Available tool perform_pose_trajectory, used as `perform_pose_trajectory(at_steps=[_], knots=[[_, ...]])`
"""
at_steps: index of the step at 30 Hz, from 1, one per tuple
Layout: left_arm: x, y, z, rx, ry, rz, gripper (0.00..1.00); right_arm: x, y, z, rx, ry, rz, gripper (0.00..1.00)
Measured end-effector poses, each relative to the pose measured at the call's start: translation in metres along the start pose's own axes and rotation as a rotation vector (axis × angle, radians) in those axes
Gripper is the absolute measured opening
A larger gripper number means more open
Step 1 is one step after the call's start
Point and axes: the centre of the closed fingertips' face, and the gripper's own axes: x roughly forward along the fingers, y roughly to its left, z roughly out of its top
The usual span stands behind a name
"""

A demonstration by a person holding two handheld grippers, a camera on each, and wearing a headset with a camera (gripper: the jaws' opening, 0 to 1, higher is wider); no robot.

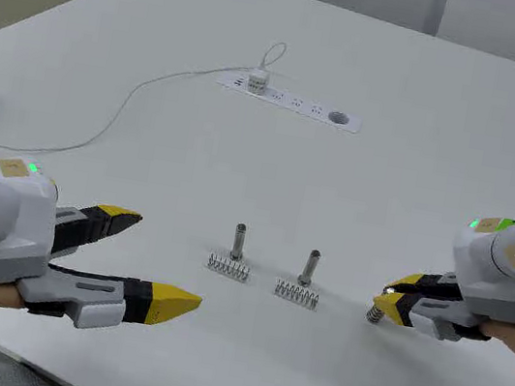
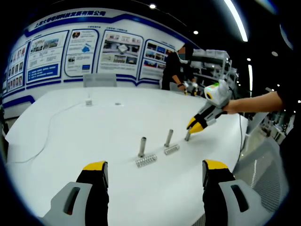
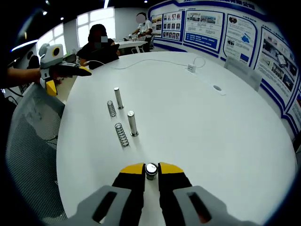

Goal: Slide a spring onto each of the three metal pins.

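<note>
While plain white, table near posters

Springs lie beside two upright pins. The right gripper pinches what seems a third pin. The left gripper gapes.

White flat tabletop: smooth, matt. Left silver metal pin, middle silver metal pin, third silver metal pin: polished, glossy. Left coiled wire spring, right coiled wire spring: bright metal. Left gripper, right gripper: matt grey plastic shells.
</note>
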Motion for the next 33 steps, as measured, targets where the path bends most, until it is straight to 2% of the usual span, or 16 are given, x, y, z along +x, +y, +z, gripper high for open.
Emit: perform_pose_trajectory(at_steps=[3,7,10,15,21,27,33], knots=[[0.0,-0.001,0.0,0.001,0.0,-0.004,0.84,0.001,0.001,-0.001,-0.015,0.011,0.003,0.12],[0.001,-0.001,-0.001,0.001,0.005,-0.006,0.84,0.002,0.006,-0.005,-0.08,0.036,-0.001,0.12],[0.001,-0.002,-0.001,-0.001,0.004,-0.007,0.84,0.002,0.005,-0.003,-0.085,0.023,0.001,0.18],[0.001,-0.003,-0.001,0.003,0.006,-0.011,0.84,-0.004,0.004,0.003,-0.11,0.012,-0.015,0.19],[0.001,-0.004,-0.001,0.004,0.005,-0.016,0.84,-0.015,0.003,0.022,-0.126,-0.034,-0.038,0.2],[0.002,-0.006,-0.001,0.011,0.009,-0.027,0.84,-0.014,0.018,0.044,-0.172,-0.07,-0.016,0.21],[0.002,-0.008,0.0,0.015,0.005,-0.035,0.84,0.001,0.041,0.052,-0.224,-0.061,0.035,0.21]])
